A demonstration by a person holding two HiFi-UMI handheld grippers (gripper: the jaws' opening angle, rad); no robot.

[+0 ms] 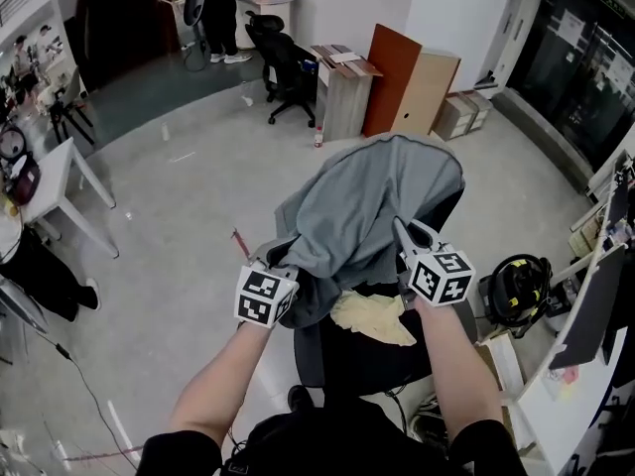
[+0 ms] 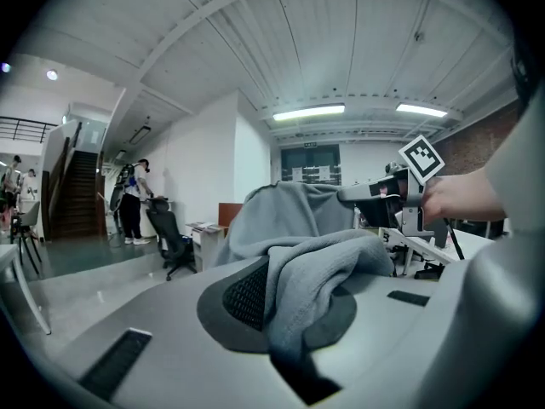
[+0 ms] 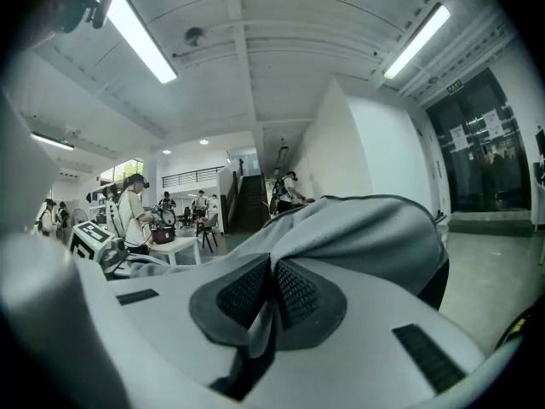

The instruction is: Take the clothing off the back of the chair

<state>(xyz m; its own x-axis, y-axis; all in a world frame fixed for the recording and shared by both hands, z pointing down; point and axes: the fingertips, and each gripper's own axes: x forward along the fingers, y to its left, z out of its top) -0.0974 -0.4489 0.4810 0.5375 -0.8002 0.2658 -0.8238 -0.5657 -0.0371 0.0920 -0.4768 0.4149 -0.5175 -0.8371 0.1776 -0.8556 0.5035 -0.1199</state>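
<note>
While the grey garment (image 1: pixel 372 201) lies draped over the backrest of the black office chair (image 1: pixel 357 360), both grippers have hold of it. The left gripper (image 1: pixel 283 263) has its jaws pinched together on a thick fold at the garment's lower left edge. The right gripper (image 1: pixel 402 228) has its jaws closed on a thin pleat at the right side. A yellow cloth (image 1: pixel 375 320) lies on the seat.
</note>
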